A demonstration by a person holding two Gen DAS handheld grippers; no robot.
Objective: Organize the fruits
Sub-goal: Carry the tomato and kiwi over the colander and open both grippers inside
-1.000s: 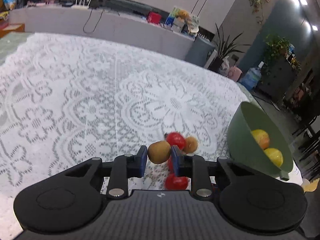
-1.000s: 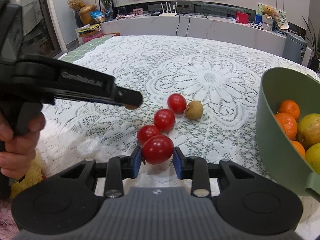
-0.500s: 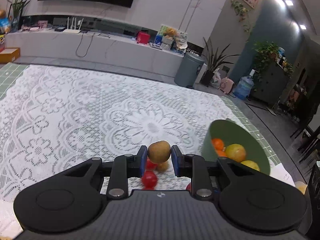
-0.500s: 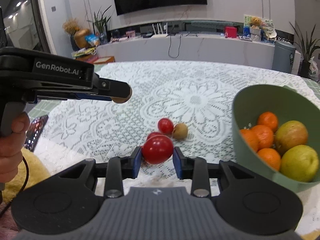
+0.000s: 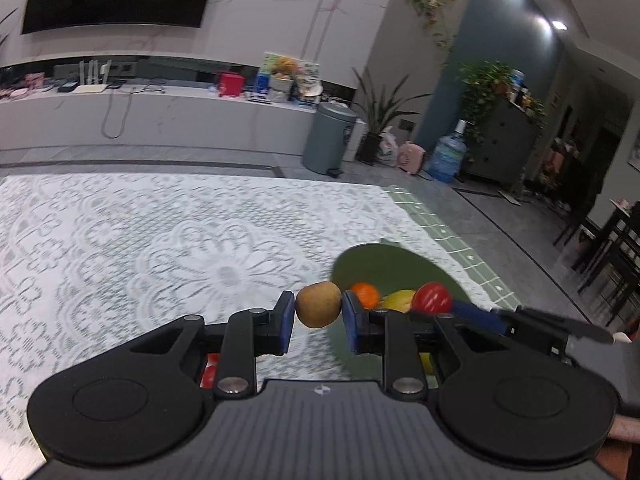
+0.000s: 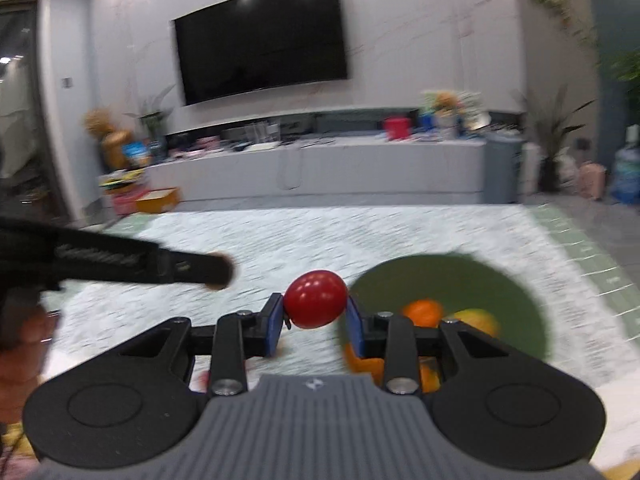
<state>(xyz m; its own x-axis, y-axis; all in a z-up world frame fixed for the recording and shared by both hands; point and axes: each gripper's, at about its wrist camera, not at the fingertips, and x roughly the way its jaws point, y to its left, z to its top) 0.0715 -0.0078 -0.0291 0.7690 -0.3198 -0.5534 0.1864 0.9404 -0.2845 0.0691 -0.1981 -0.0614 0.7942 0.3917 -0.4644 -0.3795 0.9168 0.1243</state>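
Left gripper (image 5: 318,316): jaws clamped on brown kiwi (image 5: 318,304), frame centre. Right gripper (image 6: 314,322): jaws clamped on red tomato (image 6: 315,299), centre. Green bowl (image 6: 516,304) with oranges (image 6: 422,312), lower right.

Two matte black handheld grippers (image 5: 318,322) (image 6: 315,322) with blue-padded jaws, silver pivot screws, ribbed grey bodies with round discs; bare-skinned hand (image 6: 18,344) gripping one handle.

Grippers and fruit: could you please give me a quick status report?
Left gripper shut on brown fruit. Right gripper shut on tomato. Both raised near green bowl. Nothing blocking the bowl.
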